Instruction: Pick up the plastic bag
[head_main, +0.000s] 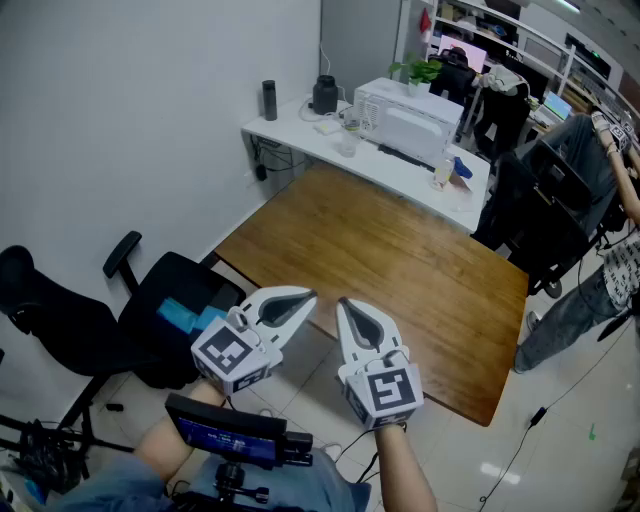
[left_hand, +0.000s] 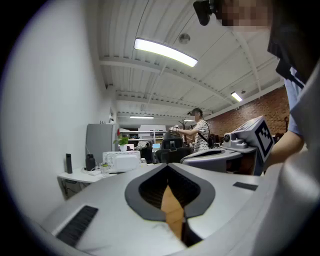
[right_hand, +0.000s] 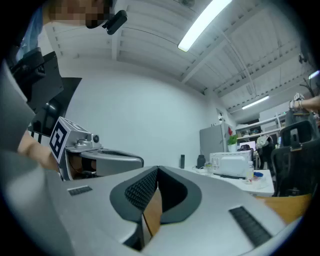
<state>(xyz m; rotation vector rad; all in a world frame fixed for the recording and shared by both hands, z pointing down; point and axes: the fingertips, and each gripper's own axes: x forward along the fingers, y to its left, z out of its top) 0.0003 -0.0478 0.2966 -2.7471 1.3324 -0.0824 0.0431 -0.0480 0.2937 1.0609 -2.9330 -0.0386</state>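
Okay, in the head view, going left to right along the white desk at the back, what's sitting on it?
On the white desk: dark cylinder → black jug-shaped item → white boxy appliance → blue item.

I see the left gripper (head_main: 308, 296) and right gripper (head_main: 343, 303) shelled in smooth, matt pale-grey plastic; the right one's pads (right_hand: 139, 192) are dark and finely dimpled; its marker cube (head_main: 385, 392) carries flat black-and-white print; the table (head_main: 400, 260) is brown wood with visible grain and a low satin sheen; the desk (head_main: 300, 130) behind is smooth white; the floor tiles (head_main: 480, 460) are pale and glossy, catching light; the chair (head_main: 155, 295) seat looks like matt black cloth; the far wall (left_hand: 272, 107) is rough red brick.
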